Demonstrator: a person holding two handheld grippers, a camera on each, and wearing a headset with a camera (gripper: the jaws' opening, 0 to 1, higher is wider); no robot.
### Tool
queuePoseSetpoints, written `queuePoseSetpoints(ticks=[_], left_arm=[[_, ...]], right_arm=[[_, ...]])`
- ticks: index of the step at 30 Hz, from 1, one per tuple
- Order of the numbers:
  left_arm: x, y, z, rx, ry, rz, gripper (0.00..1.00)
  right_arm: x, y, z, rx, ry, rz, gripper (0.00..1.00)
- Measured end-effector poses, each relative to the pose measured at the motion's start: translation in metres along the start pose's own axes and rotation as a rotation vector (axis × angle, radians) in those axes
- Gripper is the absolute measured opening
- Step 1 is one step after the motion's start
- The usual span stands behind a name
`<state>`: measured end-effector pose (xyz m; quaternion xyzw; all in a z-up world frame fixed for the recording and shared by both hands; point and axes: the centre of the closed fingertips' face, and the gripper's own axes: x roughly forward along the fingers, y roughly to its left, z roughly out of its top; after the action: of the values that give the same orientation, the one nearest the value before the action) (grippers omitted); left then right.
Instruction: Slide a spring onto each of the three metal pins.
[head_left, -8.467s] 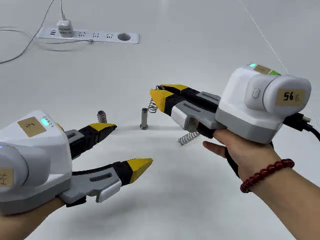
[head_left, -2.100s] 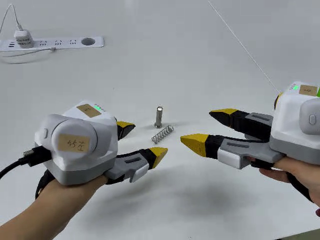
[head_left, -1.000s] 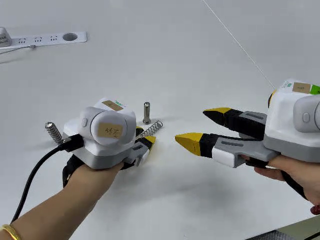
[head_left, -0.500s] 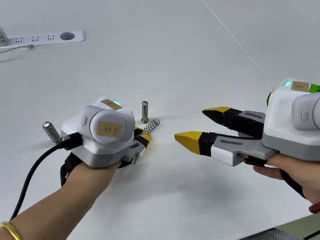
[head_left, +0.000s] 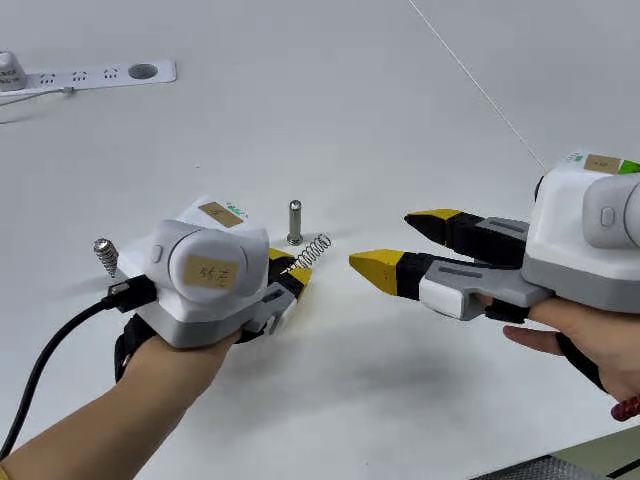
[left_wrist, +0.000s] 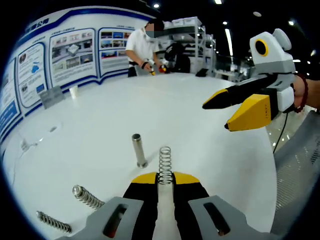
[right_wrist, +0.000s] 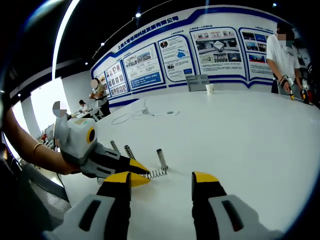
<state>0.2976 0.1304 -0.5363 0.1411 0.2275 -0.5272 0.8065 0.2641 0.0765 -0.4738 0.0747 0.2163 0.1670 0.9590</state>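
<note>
Though seemingly tight, tool (left_wrist: 165, 176) round spring (left_wrist: 165, 159).

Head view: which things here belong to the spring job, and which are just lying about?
Job: spring in left tongs, bare pin, sprung pin, right tongs.
Lying about: power strip, white cord.

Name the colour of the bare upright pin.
Silver-grey metal; the pin shows best in the left gripper view.

The left gripper (head_left: 294, 274) hides one end of the spring (head_left: 313, 251). The power strip (head_left: 100, 74), upper left, is cut off.
</note>
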Motion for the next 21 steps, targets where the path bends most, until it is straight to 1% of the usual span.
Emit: queuePoseSetpoints(ticks=[2,4,6,9,10,14,18,21], left_arm=[[-0.004,-0.001,0.003,0.004,-0.013,0.001,0.1],[-0.009,-0.002,0.007,0.005,-0.036,0.001,0.1],[-0.015,-0.003,0.014,-0.003,-0.07,0.006,0.1],[-0.022,-0.003,0.021,0.004,-0.101,0.015,0.1],[-0.024,-0.004,0.026,0.004,-0.125,0.014,0.1],[-0.033,-0.006,0.037,0.002,-0.178,0.021,0.1],[-0.042,-0.009,0.051,-0.011,-0.243,0.014,0.1],[-0.047,-0.012,0.059,-0.017,-0.278,0.01,0.1]], right_arm=[[0.001,0.001,0.002,0.009,-0.003,0.002,0.48],[0.003,0.003,0.004,0.019,-0.009,0.002,0.48],[0.004,0.006,0.008,0.037,-0.024,0.01,0.47],[0.006,0.009,0.015,0.078,-0.045,0.018,0.44],[0.007,0.009,0.017,0.094,-0.053,0.019,0.43],[0.011,0.012,0.02,0.132,-0.058,0.029,0.39],[0.013,0.015,0.027,0.222,-0.086,0.046,0.35],[0.014,0.015,0.029,0.235,-0.095,0.044,0.32]])
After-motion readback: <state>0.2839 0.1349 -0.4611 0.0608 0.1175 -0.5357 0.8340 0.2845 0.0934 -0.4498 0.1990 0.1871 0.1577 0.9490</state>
